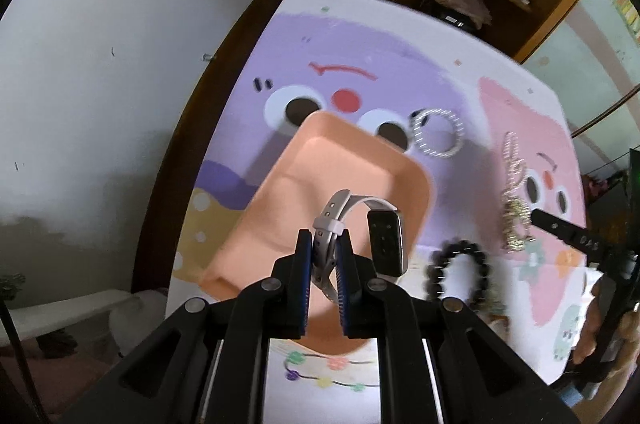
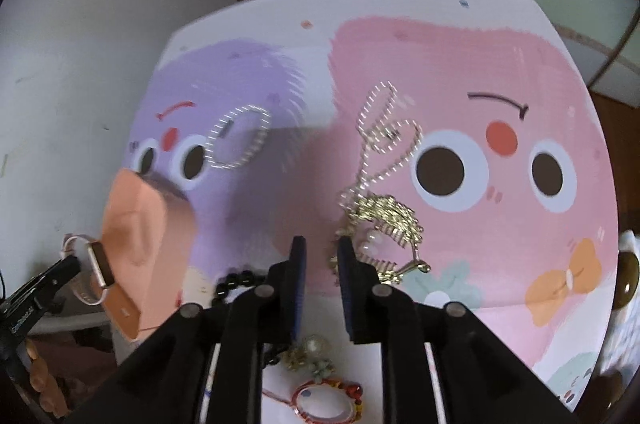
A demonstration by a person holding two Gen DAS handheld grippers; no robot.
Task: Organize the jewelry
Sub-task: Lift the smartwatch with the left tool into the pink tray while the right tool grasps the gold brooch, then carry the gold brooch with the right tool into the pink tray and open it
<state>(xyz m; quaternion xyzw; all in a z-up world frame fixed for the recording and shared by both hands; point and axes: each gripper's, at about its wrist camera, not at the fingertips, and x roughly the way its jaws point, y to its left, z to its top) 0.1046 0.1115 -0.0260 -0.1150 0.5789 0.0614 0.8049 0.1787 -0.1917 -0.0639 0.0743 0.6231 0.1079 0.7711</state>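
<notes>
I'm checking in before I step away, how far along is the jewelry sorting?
Barely started. The peach tray looks empty. In hand: the left gripper holds a watch by its strap above the tray. Left on the table: silver bracelet, gold chains, black bead bracelet, and small pieces near the edge.

Both my grippers look alike: the left gripper (image 1: 324, 260) and right gripper (image 2: 322, 260) are matte black linkage frames with round silver pivot screws at each joint. Their fingers (image 1: 304, 276) carry ribbed blue pads on the inner faces. At three o'clock in my left view, the right gripper's black arm bears pale lettering.
</notes>
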